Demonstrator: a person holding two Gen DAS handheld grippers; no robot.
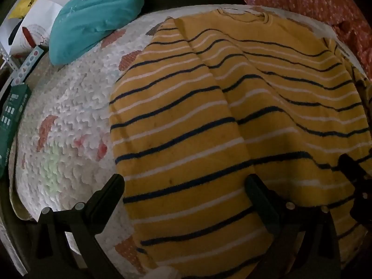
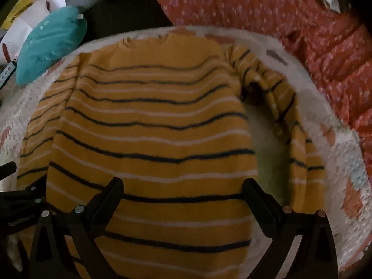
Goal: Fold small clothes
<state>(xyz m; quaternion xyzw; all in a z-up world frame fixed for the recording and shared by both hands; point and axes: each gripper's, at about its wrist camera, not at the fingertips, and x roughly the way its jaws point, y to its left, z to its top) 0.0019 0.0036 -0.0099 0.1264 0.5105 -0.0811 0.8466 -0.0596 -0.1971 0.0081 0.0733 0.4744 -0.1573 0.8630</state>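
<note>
Yellow striped sweater (image 2: 153, 125): spread flat, neckline away, on white textured quilt (image 1: 67, 125); one sleeve folded over its body, the other loose alongside. Red floral fabric (image 2: 255, 7) beyond. Teal pouch (image 1: 93, 21) off the quilt's corner. Left gripper (image 1: 186, 186) and right gripper (image 2: 183, 188): both spread wide above the sweater's hem, holding nothing.
</note>
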